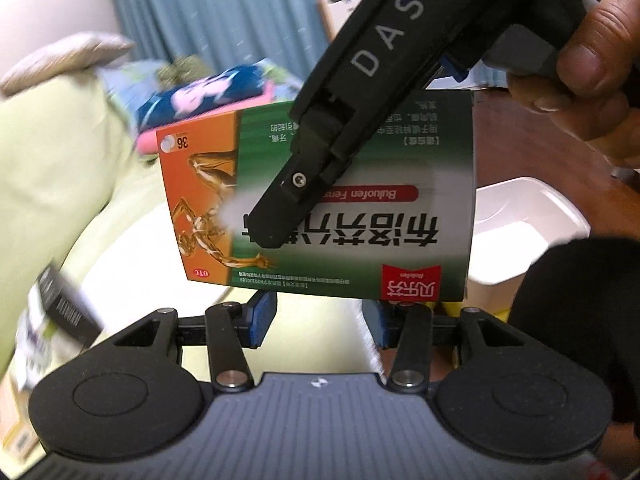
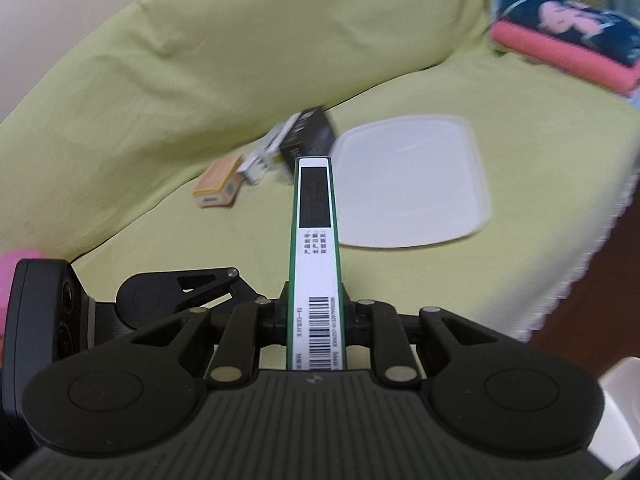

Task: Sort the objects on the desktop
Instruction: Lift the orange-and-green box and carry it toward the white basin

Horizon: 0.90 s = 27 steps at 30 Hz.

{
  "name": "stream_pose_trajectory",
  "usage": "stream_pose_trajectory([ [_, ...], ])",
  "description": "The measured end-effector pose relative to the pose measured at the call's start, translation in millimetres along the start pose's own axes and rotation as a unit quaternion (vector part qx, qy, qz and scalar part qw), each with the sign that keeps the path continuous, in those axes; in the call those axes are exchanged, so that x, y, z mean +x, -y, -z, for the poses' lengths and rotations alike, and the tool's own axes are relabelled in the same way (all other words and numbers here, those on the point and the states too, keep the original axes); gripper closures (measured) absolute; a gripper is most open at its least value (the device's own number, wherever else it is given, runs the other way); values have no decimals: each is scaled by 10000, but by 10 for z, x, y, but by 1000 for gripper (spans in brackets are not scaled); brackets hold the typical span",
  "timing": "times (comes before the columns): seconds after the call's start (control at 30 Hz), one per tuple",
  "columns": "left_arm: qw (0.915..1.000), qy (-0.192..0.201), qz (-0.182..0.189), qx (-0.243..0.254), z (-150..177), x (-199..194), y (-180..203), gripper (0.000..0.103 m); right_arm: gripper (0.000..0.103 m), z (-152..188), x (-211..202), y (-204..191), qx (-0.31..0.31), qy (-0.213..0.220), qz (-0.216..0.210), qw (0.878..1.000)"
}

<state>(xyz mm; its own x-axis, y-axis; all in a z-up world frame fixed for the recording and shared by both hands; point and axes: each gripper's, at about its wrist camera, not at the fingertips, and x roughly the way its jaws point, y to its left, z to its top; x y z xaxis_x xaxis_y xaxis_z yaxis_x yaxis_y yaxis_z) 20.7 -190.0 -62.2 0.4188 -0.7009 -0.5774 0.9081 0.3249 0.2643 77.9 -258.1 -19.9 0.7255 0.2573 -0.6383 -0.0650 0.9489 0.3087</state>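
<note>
Green, white and orange medicine box point(image 1: 320, 200), flat and rectangular, held in the air edge-on between the right gripper's point(image 2: 316, 320) fingers, its print upside down in the left wrist view. Three small boxes lie close together on the yellow-green cover: an orange box point(image 2: 218, 182), a white box point(image 2: 262, 156) and a black box point(image 2: 308, 132).

Right tongs point(image 2: 314, 320) clamped on medicine box point(image 2: 314, 248), edge-on between the fingers, raised. Left tongs point(image 1: 318, 318) spread wide, nothing between the fingers, positioned just below the box. Hand point(image 1: 592, 52) wrapped around right tongs' handle.
</note>
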Motion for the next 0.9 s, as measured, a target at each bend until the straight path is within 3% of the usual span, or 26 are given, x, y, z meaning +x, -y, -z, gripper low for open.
stream_pose_trajectory([
  [0.37, 9924, 402, 863, 774, -763, 459, 748, 51, 87, 273, -812, 708, 730, 535, 1040, 9905],
  [0.67, 9770, 499, 1623, 1288, -876, 943, 1185, 51, 87, 620, -1094, 1248, 1387, 741, 1792, 9712],
  [0.9, 9636, 522, 2134, 1522, -886, 1300, 1406, 50, 87, 905, -1155, 1624, 1803, 802, 2123, 9571],
])
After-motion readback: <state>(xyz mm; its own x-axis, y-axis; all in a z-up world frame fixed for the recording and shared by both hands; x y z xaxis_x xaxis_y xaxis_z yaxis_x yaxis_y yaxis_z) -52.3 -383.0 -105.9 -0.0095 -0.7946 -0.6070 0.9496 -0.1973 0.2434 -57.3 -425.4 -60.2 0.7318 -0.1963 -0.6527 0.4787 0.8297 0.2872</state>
